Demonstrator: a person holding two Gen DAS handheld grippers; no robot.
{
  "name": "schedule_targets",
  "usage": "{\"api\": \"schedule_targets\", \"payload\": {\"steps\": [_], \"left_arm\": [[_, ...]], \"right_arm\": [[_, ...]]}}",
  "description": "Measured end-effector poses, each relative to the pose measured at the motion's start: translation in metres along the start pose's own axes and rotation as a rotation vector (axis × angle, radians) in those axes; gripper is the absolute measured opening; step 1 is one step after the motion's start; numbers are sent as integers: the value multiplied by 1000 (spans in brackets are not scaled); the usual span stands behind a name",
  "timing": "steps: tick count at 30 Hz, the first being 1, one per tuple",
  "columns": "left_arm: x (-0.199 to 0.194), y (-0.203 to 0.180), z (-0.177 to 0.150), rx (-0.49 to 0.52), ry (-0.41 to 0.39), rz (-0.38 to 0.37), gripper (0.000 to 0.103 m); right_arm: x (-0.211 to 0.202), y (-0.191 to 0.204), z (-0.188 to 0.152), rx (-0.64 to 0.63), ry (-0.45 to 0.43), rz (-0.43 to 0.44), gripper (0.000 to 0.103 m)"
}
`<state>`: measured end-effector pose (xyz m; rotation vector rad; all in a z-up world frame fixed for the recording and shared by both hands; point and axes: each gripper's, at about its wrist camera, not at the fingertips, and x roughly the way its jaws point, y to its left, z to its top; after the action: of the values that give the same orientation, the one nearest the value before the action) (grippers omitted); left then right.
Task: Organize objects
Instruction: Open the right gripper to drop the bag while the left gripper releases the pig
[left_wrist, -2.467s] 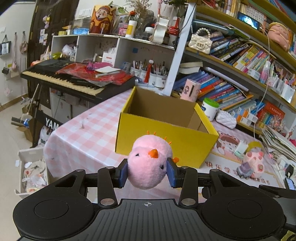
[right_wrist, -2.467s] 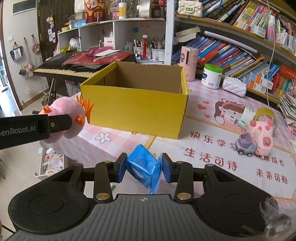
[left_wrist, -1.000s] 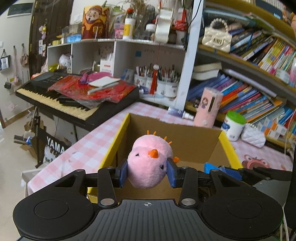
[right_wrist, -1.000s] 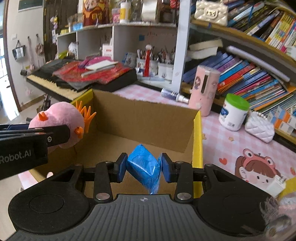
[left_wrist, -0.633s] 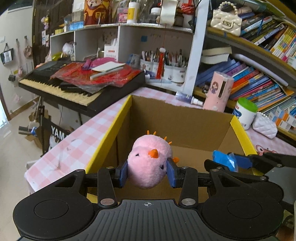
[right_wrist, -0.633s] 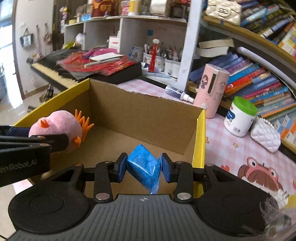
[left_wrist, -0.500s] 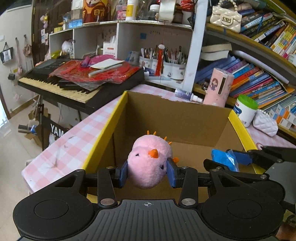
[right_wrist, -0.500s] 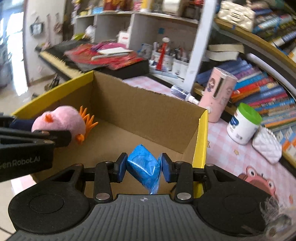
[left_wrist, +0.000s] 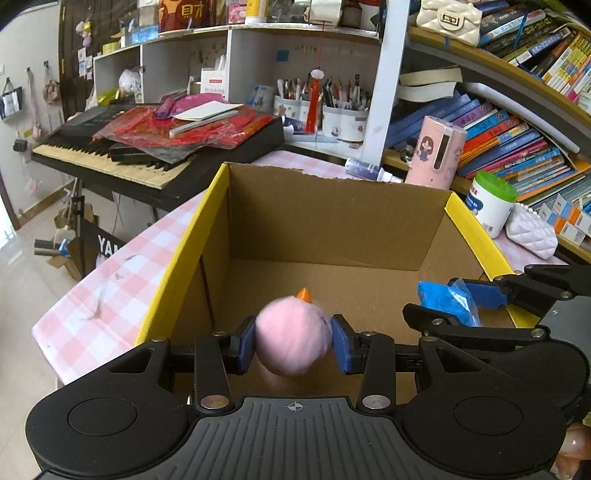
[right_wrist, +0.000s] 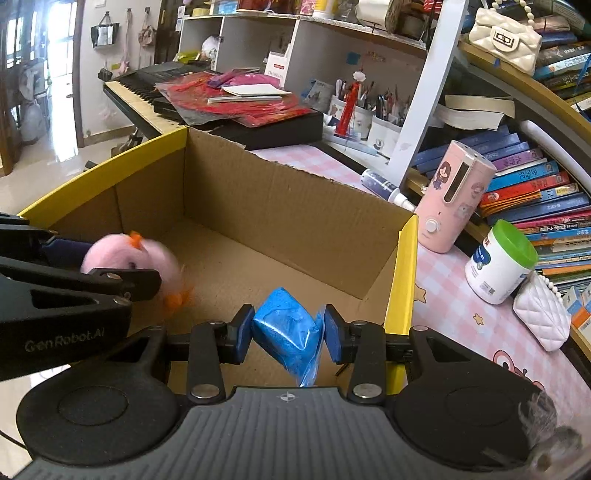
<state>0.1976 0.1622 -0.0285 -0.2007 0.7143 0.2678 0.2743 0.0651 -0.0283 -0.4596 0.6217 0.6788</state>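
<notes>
- Left gripper (left_wrist: 293, 347): the two blue pads press on either side of a pink plush chick (left_wrist: 291, 338). The toy's outline is blurred and its orange beak points up, so I cannot tell whether it sits firm or is slipping.
- Right gripper (right_wrist: 289, 338): the pads pinch a blue packet (right_wrist: 286, 328), with a tail of film hanging below them.
- Key relation: both loads hang inside the rim of the open cardboard box (left_wrist: 332, 218), whose bare floor lies below and just ahead of each pair of jaws. Plush is on the box's left half, packet near its right wall. The box's long axis runs across both views.
- Judgement: either hand could let go here and its load would land in the box. The left looks nearer to doing so.
- Materials:
  - Plush: round, fuzzy, soft. Likely to roll a little on landing.
  - Packet: crinkled glossy film, lumpy, angular corners.
  - Box: stiff corrugated brown board with yellow outer faces, standing on a pink checked tablecloth (left_wrist: 110, 295).
</notes>
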Motion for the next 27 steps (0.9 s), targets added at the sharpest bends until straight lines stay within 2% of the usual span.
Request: {"api": "schedule_targets", "payload": {"steps": [3, 6, 7, 9, 14, 17, 19, 20, 27], "left_arm": [[-4, -1, 0, -1, -25, 6, 41], [-10, -1, 0, -3, -45, 13, 42], [-13, 0, 0, -7, -57, 8, 49], [-20, 0, 0, -9, -82, -6, 59], [-41, -2, 1, 4, -158, -21, 65], [-55, -1, -1, 7, -197, -30, 72], [-62, -1, -4, 7, -213, -34, 82], [-66, -1, -5, 3, -218, -32, 83], [-85, 7, -17, -7, -237, -38, 90]], "right_arm": [[-2, 1, -1, 7, -2, -3, 38], [-4, 2, -2, 21, -9, -17, 45], [-6, 2, -2, 31, -14, -21, 51], [-11, 3, -3, 49, -27, -19, 57], [-30, 9, -2, 72, -80, -40, 67], [-47, 12, -4, 110, -108, -64, 75], [-59, 14, -8, 132, -126, -83, 80], [-64, 16, -10, 141, -131, -95, 82], [-89, 23, -26, 199, -124, -170, 85]]}}
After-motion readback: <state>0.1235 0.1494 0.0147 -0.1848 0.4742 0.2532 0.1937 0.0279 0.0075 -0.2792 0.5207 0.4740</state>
